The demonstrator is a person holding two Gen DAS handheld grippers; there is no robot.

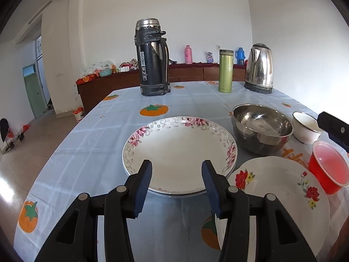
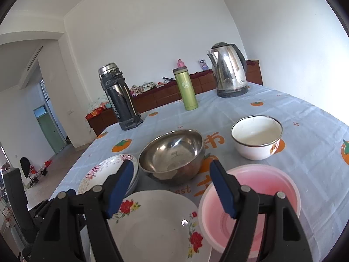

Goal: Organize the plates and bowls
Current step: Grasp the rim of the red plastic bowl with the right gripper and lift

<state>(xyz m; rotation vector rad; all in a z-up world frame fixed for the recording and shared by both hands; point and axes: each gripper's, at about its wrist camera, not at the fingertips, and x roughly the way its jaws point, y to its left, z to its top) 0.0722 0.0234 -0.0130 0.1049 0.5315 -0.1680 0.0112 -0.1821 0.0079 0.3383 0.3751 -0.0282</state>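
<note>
Left gripper (image 1: 176,175) with two black plastic arms, dark blue ribbed pads (image 1: 142,187) on the fingers, round silver pivot pins on the linkage, right gripper (image 2: 171,187) of the same build, black frame, blue ridged pads (image 2: 222,188), silver rivets

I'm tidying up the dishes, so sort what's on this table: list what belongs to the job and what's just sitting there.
For the job:
pink-flowered plate
red-flowered plate
steel bowl
white bowl
red plastic bowl

Just sitting there:
black flask
green bottle
kettle
</note>
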